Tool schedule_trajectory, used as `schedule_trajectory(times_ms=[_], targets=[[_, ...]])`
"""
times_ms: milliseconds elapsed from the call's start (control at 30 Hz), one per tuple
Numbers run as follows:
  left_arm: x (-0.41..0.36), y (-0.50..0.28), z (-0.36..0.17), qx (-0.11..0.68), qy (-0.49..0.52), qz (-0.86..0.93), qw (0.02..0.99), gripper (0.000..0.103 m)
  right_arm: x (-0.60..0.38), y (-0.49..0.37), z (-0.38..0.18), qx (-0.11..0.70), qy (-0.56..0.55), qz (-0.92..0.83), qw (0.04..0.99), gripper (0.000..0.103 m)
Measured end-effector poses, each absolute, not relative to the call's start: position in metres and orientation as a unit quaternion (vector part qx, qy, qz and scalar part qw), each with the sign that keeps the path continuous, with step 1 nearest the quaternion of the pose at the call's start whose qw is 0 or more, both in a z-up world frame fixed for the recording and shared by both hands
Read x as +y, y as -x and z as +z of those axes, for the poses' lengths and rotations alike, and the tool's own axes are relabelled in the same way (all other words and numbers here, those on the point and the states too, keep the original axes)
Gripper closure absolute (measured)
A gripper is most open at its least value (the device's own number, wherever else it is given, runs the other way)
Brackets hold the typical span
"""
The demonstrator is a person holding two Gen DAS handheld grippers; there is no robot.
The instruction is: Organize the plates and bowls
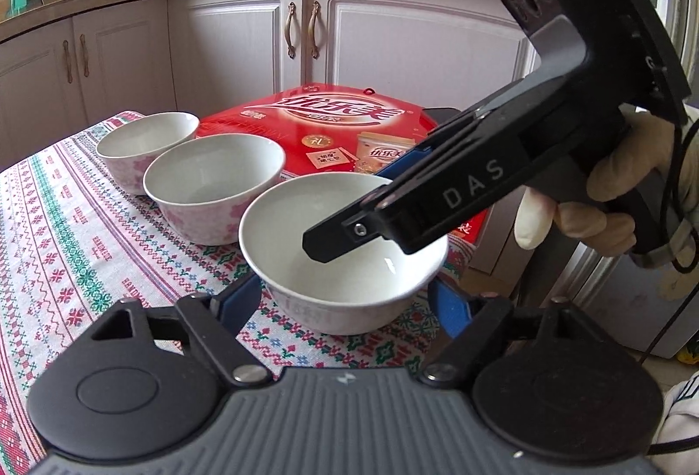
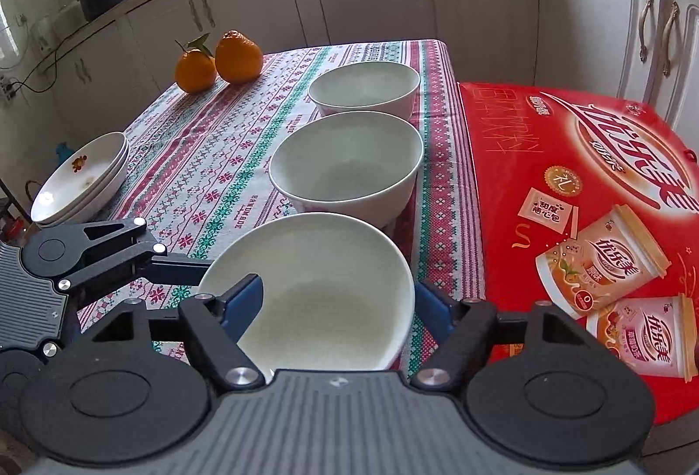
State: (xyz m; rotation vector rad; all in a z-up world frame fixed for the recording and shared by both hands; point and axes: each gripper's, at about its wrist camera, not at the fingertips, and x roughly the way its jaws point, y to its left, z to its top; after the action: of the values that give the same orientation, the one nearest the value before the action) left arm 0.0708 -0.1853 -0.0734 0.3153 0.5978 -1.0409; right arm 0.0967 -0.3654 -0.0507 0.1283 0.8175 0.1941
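The near bowl (image 1: 345, 256) on the bench (image 1: 65, 222) is straddled by both tools, left (image 1: 345, 296) and right (image 2: 336, 300); pad contact cannot be told.

"DAS" on right tongs (image 1: 332, 243), "HANDMADE" woven along tablecloth (image 2: 244, 208)

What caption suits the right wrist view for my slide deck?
Right gripper straddling the rim of the nearest bowl in a row of three, beside a red box.
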Motion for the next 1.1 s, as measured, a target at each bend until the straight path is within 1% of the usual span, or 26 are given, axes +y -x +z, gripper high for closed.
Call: schedule_trajectory(times_ms=[167,567,1100], targets=[[-0.184,-0.071,-0.074,0.280,-0.147,-0.488,0.814,0.021,-0.367,-0.099,-0.051,0.403,-0.066,0.102,0.907,0.029],[-0.179,-0.071,-0.067,0.285,-0.148,-0.487,0.813,0.021,-0.362,-0.098,-0.044,0.404,-0.078,0.106,0.905,0.028],[-0.124,-0.076,-0.056,0.301,-0.139,-0.441,0.834,0.021,-0.306,-0.117,-0.032,0.399,-0.058,0.167,0.900,0.028]])
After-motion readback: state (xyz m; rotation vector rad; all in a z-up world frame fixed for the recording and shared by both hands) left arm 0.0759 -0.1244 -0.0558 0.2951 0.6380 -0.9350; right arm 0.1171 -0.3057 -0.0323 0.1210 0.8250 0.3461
